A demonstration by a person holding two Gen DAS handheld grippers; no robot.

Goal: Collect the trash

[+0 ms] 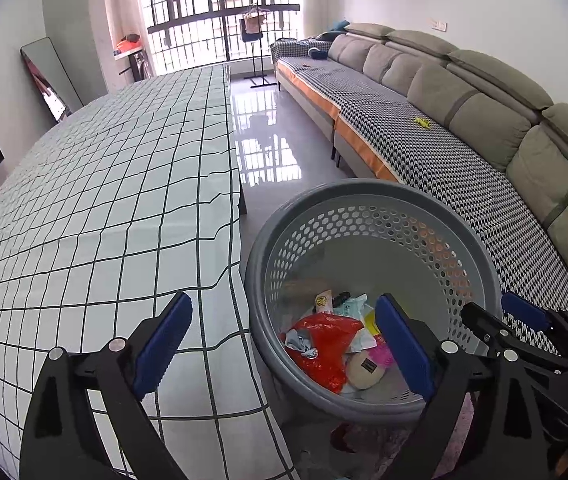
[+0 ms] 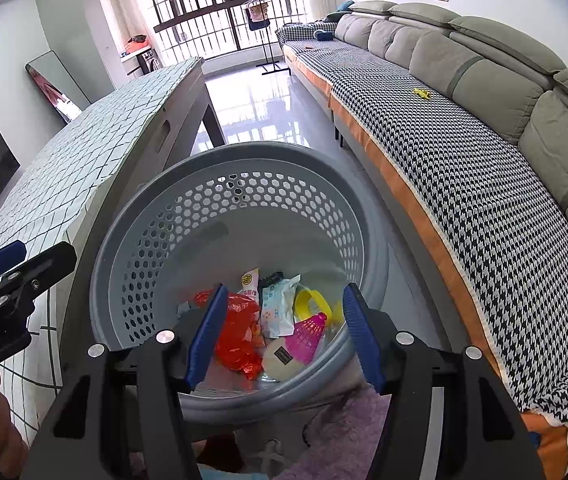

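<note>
Trash (image 2: pixel 267 320) lies at the bottom of the grey perforated basket (image 1: pixel 368 196), below and ahead of both tongs, which suggests that collection is at or near its end. The basket stands just beside the checked table (image 1: pixel 95 208), probably so that items carry across easily. The left gripper (image 1: pixel 284 344) hangs spread wide and empty, one finger over the table edge, the other over the basket. The right gripper (image 2: pixel 284 336) points steeply down into the basket, jaws parted, nothing between them.

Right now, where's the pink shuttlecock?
The pink shuttlecock lies at the bottom of the grey basket, right of the red plastic bag, below the yellow piece, in the right wrist view.
</note>
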